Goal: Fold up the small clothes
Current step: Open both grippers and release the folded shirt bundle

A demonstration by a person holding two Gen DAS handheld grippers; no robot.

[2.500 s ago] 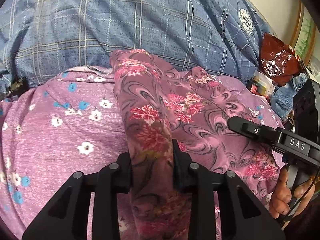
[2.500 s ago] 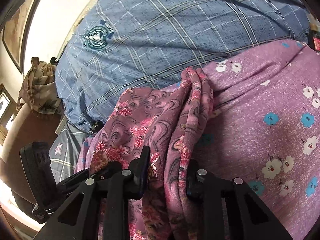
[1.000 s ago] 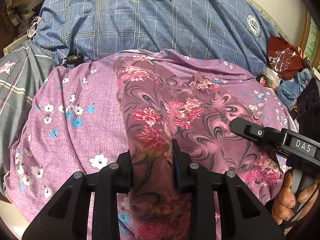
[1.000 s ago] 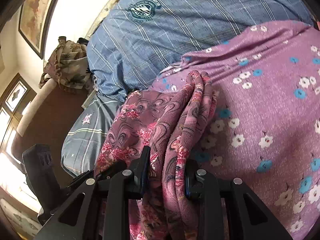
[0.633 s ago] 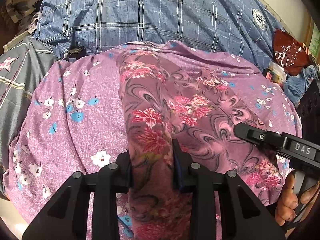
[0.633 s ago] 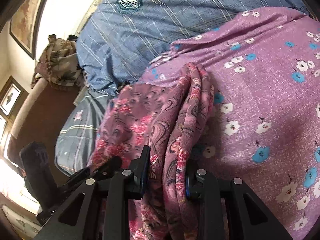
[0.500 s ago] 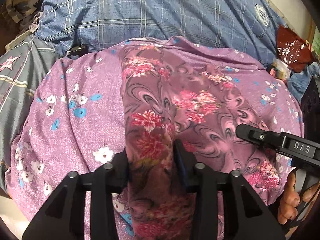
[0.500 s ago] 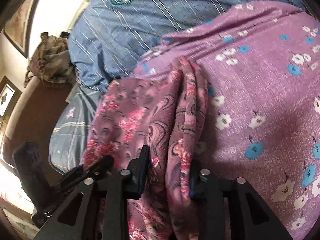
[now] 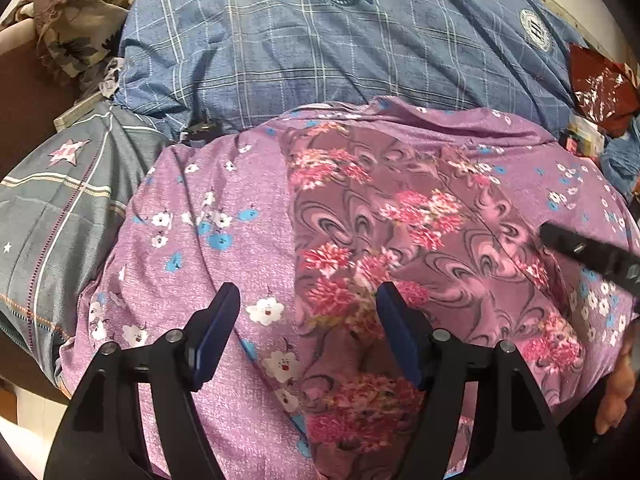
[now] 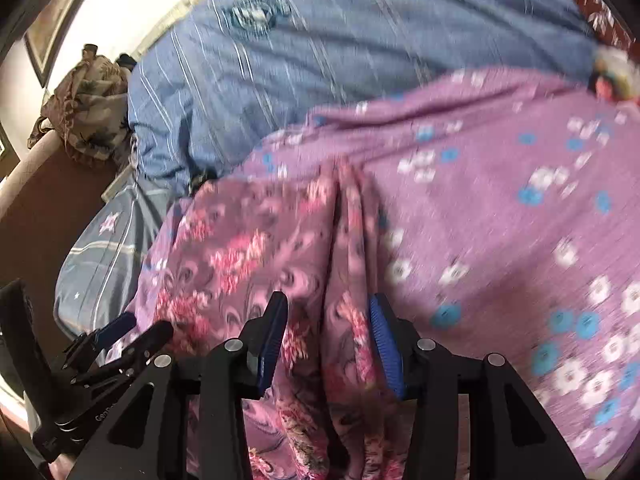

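Observation:
A mauve garment (image 9: 400, 232) with pink flowers and swirls lies spread on a purple cloth (image 9: 200, 240) printed with white and blue flowers. My left gripper (image 9: 308, 316) hovers over its near edge. Its jaws are opening wide, and the cloth lies under them, touched by neither pad. In the blurred right wrist view, a raised fold of the garment (image 10: 344, 240) runs between the opening jaws of my right gripper (image 10: 328, 328), which no longer pinch it. The right gripper's finger (image 9: 588, 252) shows at the right edge, and the left gripper (image 10: 116, 340) at the lower left.
A blue plaid quilt (image 9: 320, 60) fills the back. A grey striped pillow with a star (image 9: 52, 208) lies at the left, and a camouflage cloth (image 9: 76, 12) behind it. A red foil bag (image 9: 600, 84) and clutter sit at the far right. A person's hand (image 9: 616, 392) shows at the right edge.
Both grippers held folds of the garment pinched; now both pairs of jaws have spread, the left much wider. The garment has settled flatter on the purple cloth. The right view has swung and blurred.

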